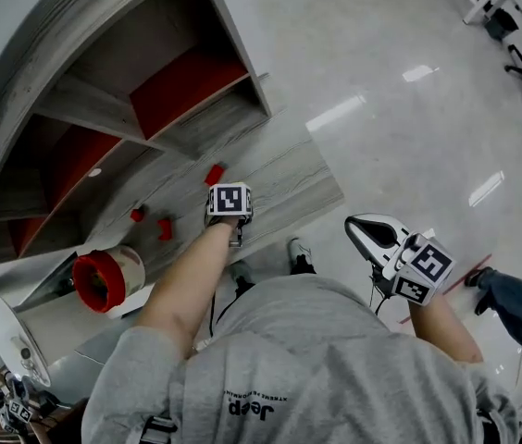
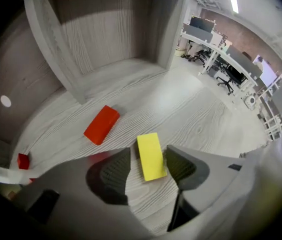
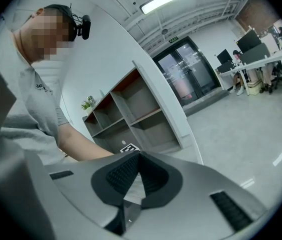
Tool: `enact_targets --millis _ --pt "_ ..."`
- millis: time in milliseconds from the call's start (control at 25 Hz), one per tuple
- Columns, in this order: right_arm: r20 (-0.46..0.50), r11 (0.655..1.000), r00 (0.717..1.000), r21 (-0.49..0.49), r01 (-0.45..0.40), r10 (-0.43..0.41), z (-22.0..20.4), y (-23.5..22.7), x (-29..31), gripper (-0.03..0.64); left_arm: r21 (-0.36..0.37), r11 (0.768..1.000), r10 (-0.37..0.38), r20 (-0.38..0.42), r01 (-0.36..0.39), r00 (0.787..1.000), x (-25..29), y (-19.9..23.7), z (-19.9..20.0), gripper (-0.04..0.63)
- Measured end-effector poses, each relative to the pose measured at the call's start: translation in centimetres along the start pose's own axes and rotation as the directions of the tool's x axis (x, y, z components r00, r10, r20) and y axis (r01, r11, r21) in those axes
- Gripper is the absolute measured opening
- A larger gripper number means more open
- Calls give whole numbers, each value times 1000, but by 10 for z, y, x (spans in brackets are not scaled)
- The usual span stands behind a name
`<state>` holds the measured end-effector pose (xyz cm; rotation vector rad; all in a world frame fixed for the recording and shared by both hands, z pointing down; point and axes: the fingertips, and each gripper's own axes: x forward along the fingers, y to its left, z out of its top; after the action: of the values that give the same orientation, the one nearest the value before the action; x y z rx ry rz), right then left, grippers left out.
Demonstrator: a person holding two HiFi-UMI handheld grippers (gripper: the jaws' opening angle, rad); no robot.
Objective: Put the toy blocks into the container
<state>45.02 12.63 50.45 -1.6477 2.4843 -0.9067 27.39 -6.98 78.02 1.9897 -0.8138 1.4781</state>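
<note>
Most of the job looks undone: red blocks [image 1: 215, 174] lie loose on the board [image 2: 191, 124], well apart from the container [image 1: 78, 280] (its inside isn't visible). The left claw [image 2: 147, 159] stands wide around a flat, smooth yellow block [image 2: 150, 157], not touching it. The right claw [image 3: 138, 156] is pinched together, empty.

The left tool [image 1: 229, 213] points down at the wood-grain surface [image 1: 289, 178] in front of the shelf [image 1: 150, 81]. Three red blocks [image 1: 214, 174] lie near it, with a red-rimmed container [image 1: 105, 280] further left. The right tool [image 1: 367, 233] hangs over the glossy floor [image 1: 381, 81].
</note>
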Motion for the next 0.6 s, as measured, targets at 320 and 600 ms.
enact_targets --millis 320,600 --pt "9 999 999 -30 -45 45 16 16 25 12 41 996 -83 55 81 995 -28 -4 -2 149" --pt "-26 977 984 -116 -177 175 44 87 102 12 2 968 -237 322 249 917 -162 15 14 149"
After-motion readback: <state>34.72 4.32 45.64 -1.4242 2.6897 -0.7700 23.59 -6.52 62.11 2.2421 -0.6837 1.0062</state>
